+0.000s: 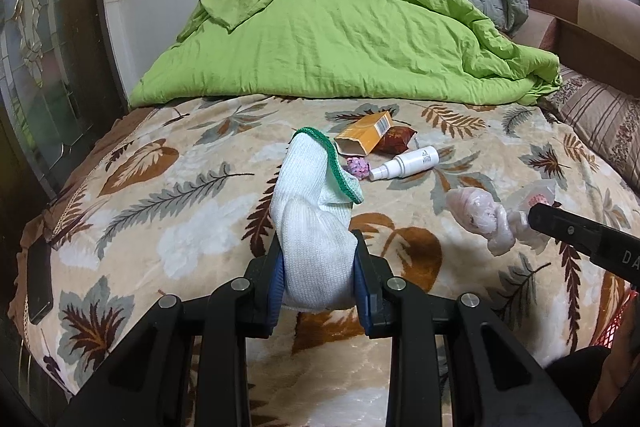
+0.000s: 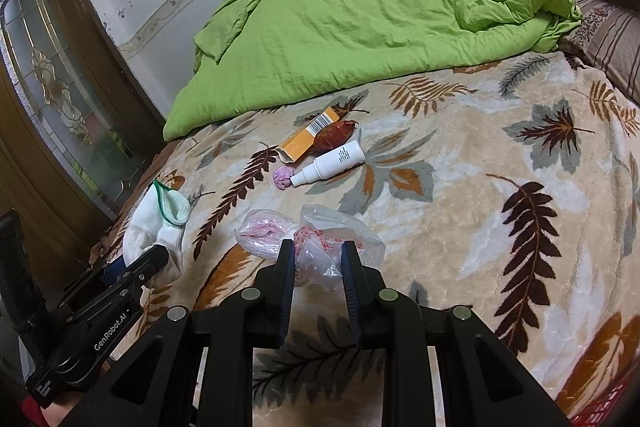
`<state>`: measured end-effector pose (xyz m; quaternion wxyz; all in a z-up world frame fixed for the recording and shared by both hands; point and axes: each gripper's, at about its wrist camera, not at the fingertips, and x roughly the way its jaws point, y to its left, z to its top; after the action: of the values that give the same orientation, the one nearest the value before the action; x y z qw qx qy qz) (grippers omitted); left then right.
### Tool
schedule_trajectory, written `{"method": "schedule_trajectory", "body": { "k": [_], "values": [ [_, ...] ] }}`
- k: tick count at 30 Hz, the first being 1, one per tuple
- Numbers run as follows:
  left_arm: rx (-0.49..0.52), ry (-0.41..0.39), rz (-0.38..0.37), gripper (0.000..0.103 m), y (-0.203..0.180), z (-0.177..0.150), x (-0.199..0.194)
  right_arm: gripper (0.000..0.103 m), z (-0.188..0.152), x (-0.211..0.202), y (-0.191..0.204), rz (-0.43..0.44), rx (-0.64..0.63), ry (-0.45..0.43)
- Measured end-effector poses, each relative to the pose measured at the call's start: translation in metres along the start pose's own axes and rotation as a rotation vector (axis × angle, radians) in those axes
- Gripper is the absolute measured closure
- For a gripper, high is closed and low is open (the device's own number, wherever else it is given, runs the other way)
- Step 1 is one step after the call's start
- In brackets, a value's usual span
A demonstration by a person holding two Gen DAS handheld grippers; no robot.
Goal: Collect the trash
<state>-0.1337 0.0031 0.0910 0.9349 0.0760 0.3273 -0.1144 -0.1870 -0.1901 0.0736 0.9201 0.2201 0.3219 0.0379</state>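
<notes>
The left gripper (image 1: pixel 318 279) clamps a white sock (image 1: pixel 316 227); the right gripper (image 2: pixel 318 267) pinches a crumpled plastic bag (image 2: pixel 320 247) on the bed (image 2: pixel 480 207). Beyond the bag lie a spray bottle (image 2: pixel 332 163), orange box (image 2: pixel 308 141) and pink wad (image 2: pixel 283 177).

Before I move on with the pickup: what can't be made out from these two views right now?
- Plastic bag: right wrist view; the right claw straddles it, contact unclear.
- Right claw in left wrist view: cut off by the frame edge.
- Print on the white bottle: too small, both views.
- Sock base: hidden between the left claw fingers.
- No trash bin in view.
</notes>
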Motion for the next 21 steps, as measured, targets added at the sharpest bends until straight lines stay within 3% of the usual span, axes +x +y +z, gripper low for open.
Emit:
{"method": "schedule_trajectory", "body": {
  "k": [21],
  "values": [
    [-0.015,0.010,0.028,0.074,0.0056,-0.0017,0.0044,0.078,0.0000,0.0001,-0.0002,0.001,0.001,-0.001]
  ]
}}
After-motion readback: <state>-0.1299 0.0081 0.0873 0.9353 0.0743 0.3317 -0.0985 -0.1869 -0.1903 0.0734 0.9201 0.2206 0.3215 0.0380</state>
